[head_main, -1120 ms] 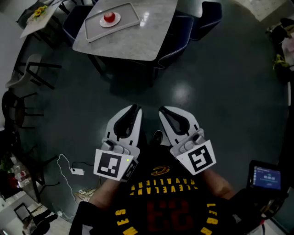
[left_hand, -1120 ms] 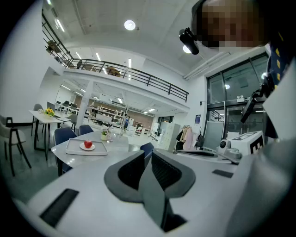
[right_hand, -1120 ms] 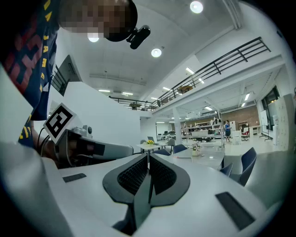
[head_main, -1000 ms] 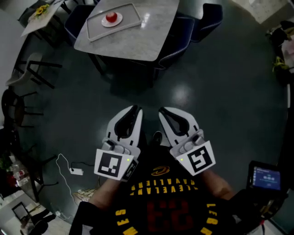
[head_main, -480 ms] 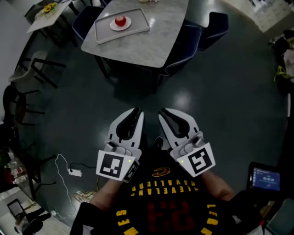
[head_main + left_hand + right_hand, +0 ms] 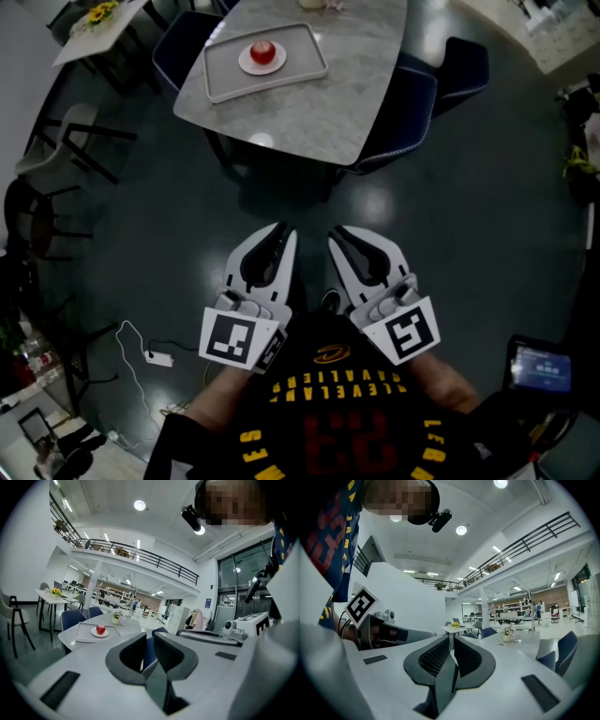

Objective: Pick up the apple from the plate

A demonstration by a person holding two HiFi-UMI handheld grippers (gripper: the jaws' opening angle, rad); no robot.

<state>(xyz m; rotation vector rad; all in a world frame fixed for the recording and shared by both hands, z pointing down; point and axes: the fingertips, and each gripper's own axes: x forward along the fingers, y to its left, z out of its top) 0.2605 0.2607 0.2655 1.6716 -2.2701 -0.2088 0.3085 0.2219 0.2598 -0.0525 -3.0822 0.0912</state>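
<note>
A red apple [image 6: 263,52] sits on a small white plate [image 6: 247,63] inside a white tray [image 6: 221,91] on a grey marble table [image 6: 309,117], far ahead of me. The left gripper view shows the same apple [image 6: 100,629], plate [image 6: 105,633] and tray [image 6: 83,633] in the distance. My left gripper [image 6: 281,231] and right gripper [image 6: 336,232] are held side by side close to my body over the dark floor, well short of the table. Both look shut with nothing between them. The right gripper [image 6: 451,645] points past the table's right side; the left gripper [image 6: 149,641] points toward the table.
Blue chairs [image 6: 398,117] stand round the table, one more at the far left [image 6: 183,42]. A black-legged chair [image 6: 56,150] and another table with flowers [image 6: 89,23] are at the left. A cable and plug [image 6: 150,354] lie on the floor; a lit screen [image 6: 540,367] is at lower right.
The table with the tray and apple has come lower and more to the right in the head view. Both grippers keep the same pose close to my body.
</note>
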